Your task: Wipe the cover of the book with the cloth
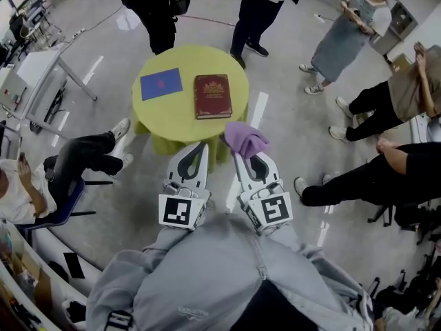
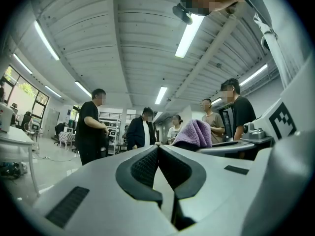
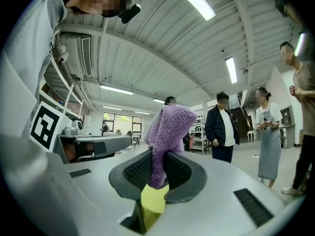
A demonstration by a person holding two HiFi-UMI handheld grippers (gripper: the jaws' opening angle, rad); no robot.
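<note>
In the head view, the book (image 1: 212,96), dark red with a gilt cover, lay flat and closed near the middle of the round yellow counter (image 1: 180,127), in the upper centre of the frame. A blue sheet (image 1: 161,83) sat just beside it to the left. Nothing rested on the cover, so it was open to a wipe. Both tools were held lower in the frame, short of the counter's near edge and well apart from the book. The right gripper (image 1: 239,154) carried the purple cloth (image 1: 246,138) bunched at its tip, leading toward the counter; the wipe itself had, by my reading, not begun. The left gripper (image 1: 200,145) hung alongside with nothing in it, likely kept free to steady the book. People (image 1: 256,9) stood around the top and right edges.

In the left gripper view, the fingers (image 2: 143,167) of the left gripper (image 2: 158,147) were pressed together with nothing between them. The cloth (image 2: 194,133) showed right of centre, above the other tool. The book was out of this view, which looked level across the room.

In the right gripper view, the fingers (image 3: 138,171) of the right gripper (image 3: 157,165) were clamped on the cloth (image 3: 166,129). It was pinched low so that most of it stood proud of the tips, leaving a soft pad to press on the cover. A yellow patch showed below the grip. The book was not in sight here either.
</note>
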